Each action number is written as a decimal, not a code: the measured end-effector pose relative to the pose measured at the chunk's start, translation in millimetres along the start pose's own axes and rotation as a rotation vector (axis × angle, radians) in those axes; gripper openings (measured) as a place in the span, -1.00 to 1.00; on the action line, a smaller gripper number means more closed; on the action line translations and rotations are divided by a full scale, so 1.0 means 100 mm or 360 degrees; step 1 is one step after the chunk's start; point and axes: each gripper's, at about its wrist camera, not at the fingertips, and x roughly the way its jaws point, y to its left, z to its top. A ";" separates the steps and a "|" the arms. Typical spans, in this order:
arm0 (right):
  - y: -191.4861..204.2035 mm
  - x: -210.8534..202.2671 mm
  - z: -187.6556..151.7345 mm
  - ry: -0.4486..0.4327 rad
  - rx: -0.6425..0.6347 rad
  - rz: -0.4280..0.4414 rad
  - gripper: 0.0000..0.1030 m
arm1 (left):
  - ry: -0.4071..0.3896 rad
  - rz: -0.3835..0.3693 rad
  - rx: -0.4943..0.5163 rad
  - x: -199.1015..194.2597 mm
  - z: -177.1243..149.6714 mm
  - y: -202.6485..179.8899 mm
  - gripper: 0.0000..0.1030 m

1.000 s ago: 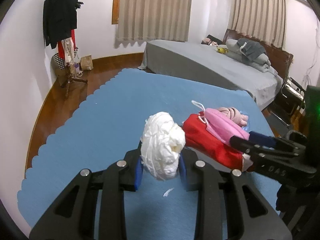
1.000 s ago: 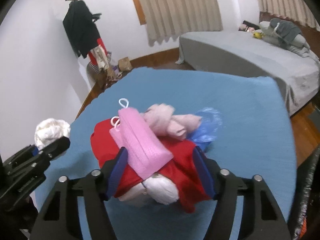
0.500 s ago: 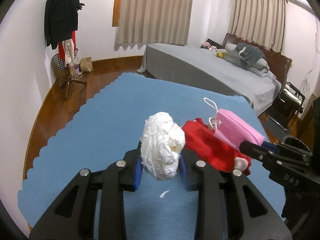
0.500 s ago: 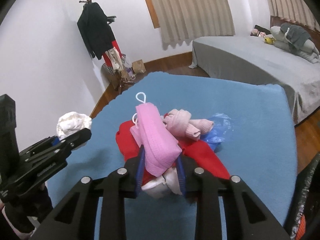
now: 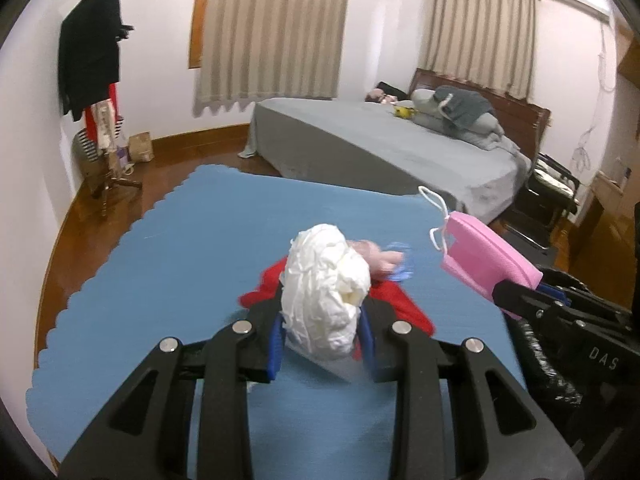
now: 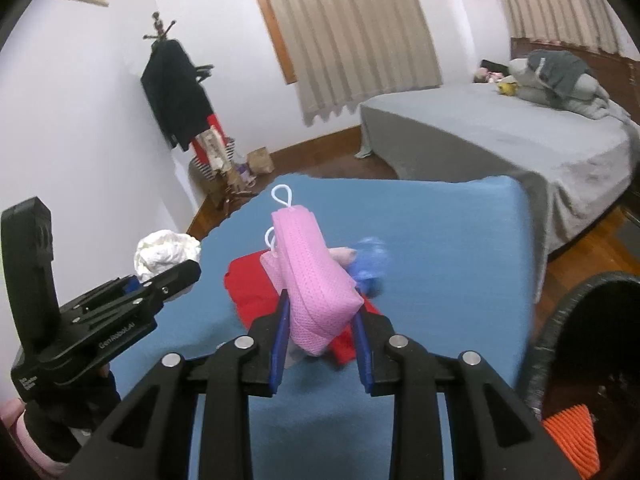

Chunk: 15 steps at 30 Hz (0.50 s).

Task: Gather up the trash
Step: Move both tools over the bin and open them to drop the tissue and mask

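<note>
A white crumpled paper wad [image 5: 324, 292] is pinched in my left gripper [image 5: 320, 320], held above the blue mat [image 5: 180, 272]. My right gripper [image 6: 320, 320] is shut on a pink face mask [image 6: 312, 272], lifted clear of the pile, its white ear loops sticking up. In the left wrist view the mask [image 5: 488, 256] hangs at the right. The right wrist view shows the left gripper [image 6: 180, 276] and its wad [image 6: 164, 252] at the left. A red cloth [image 6: 248, 288], a pale pink cloth [image 5: 380, 260] and blue plastic [image 6: 370, 264] lie on the mat below.
A black bin with a dark liner [image 6: 592, 340] stands at the right beside the mat, something orange [image 6: 568, 432] near its base. A grey bed [image 5: 380, 148] lies behind the mat. A coat rack [image 5: 96, 80] stands on the wooden floor at the far left.
My right gripper closed on the pink mask and raised it off the red cloth. The left gripper rose and shifted with the white wad, so the pile now sits behind the wad.
</note>
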 end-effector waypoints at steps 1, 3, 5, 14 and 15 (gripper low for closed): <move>-0.05 -0.06 0.00 -0.0009 0.0005 -0.0019 -0.45 | -0.0001 -0.0019 0.0008 0.00 0.00 -0.06 -0.43; -0.15 -0.17 -0.03 -0.0021 0.0018 -0.0064 -0.45 | -0.0003 -0.0055 0.0027 0.00 0.01 -0.17 -0.43; -0.25 -0.26 -0.03 -0.0030 0.0042 -0.0105 -0.45 | -0.0005 -0.0101 0.0055 0.00 0.01 -0.32 -0.43; -0.76 -0.65 -0.18 -0.0062 0.0162 -0.0295 -0.45 | 0.0009 -0.0326 0.0164 0.08 -0.01 -1.01 -0.43; -0.82 -0.70 -0.20 -0.0068 0.0177 -0.0317 -0.45 | 0.0011 -0.0342 0.0173 0.09 -0.02 -1.07 -0.43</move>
